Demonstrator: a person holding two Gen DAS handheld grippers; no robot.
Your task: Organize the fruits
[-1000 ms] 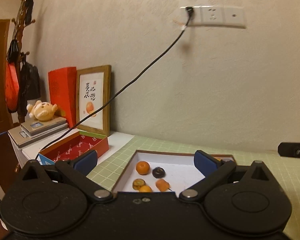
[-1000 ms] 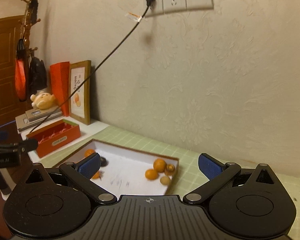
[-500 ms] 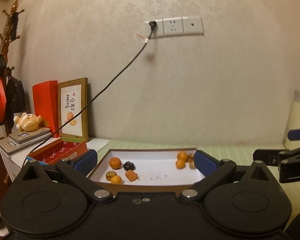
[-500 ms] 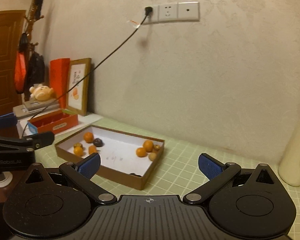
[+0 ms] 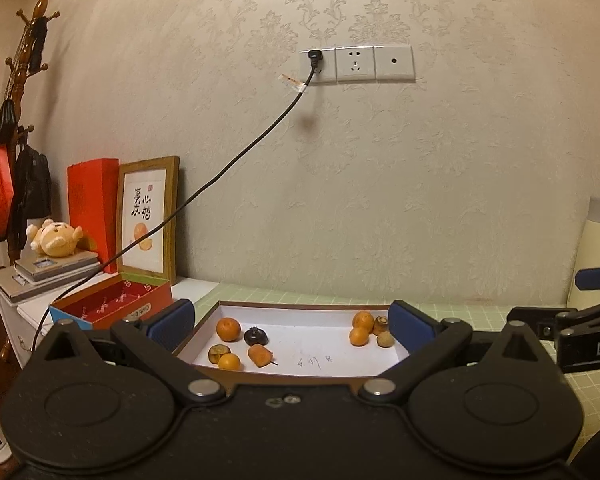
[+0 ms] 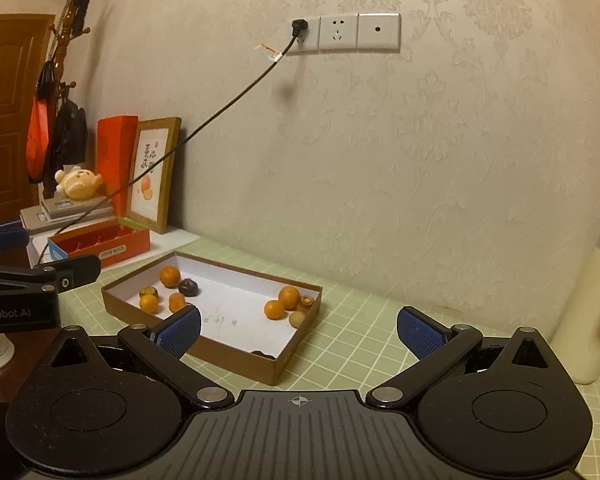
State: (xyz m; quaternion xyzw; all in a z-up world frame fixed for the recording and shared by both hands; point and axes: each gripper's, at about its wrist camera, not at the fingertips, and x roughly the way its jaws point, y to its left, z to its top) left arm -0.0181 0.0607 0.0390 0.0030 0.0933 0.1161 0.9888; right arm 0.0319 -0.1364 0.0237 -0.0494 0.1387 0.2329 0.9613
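Fruits (image 5: 228, 329) are sorted into clusters at the left and right ends of the shallow box (image 6: 276, 368), while left gripper (image 5: 291, 326) and right gripper (image 6: 298, 331) are held wide open, empty, ready for picking.

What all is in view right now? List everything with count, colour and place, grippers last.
Box: one, brown outside, white inside, on green grid mat.
Orange fruits: six, split between the box's two ends.
Dark fruit: one, blackish, left group.
Brownish fruits: two, right end.
Red box: one, open, left of mat.
Framed picture: one, wooden, against wall.
Plush toy: one, tan, on stacked items.
Cream container: one, far right.
Wall sockets: three-plate strip, white, black cable plugged in.
Left gripper: open, empty.
Right gripper: open, empty.
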